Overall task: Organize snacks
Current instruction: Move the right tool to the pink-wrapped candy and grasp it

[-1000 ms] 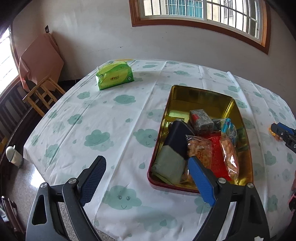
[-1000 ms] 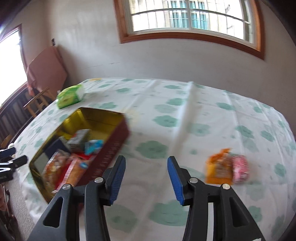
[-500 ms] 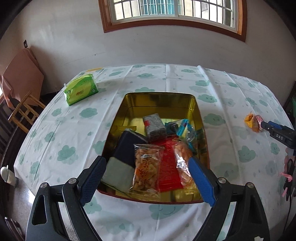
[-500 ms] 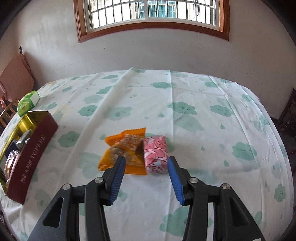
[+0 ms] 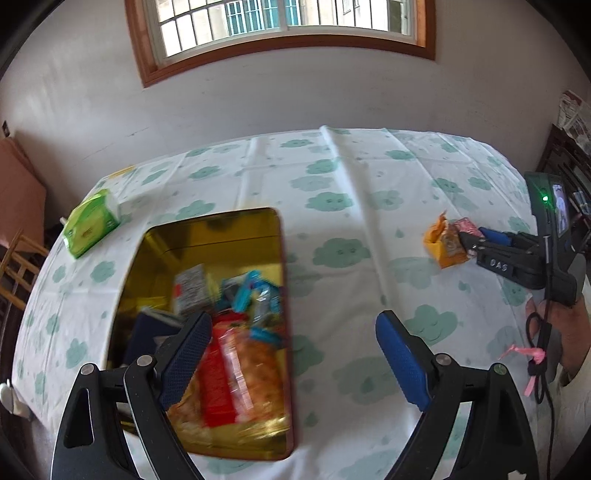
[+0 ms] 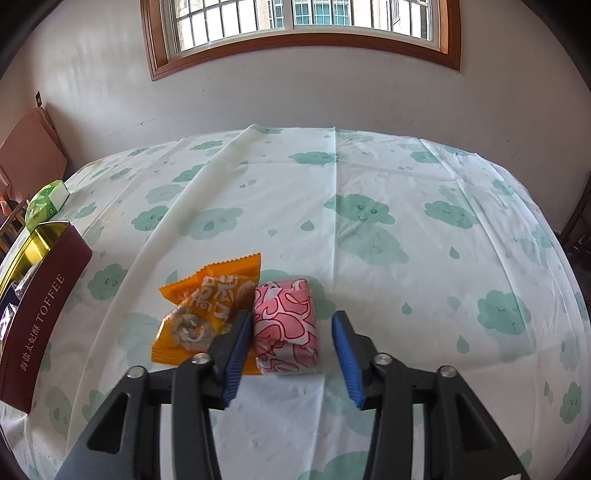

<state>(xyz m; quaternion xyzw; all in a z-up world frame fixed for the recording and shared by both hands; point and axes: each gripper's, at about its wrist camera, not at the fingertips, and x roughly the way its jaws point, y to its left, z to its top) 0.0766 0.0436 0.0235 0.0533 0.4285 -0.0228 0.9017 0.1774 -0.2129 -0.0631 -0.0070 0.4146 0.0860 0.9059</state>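
Tablecloth [image 6: 369,177]: white, printed with green clouds and drops.
Tissue pack [image 5: 90,223]: green, near the table's far left edge.
Window [image 6: 303,22]: wooden frame, barred.
Wooden chair [image 5: 14,266]: beside the table, left.

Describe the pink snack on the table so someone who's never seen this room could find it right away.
On the cloud-print tablecloth, look to the right of the open toffee tin, where two loose packets lie side by side. The pink snack is the right-hand one, between the closing right gripper jaws: plump, pink with red line drawings, unlike the flat orange packet beside it.
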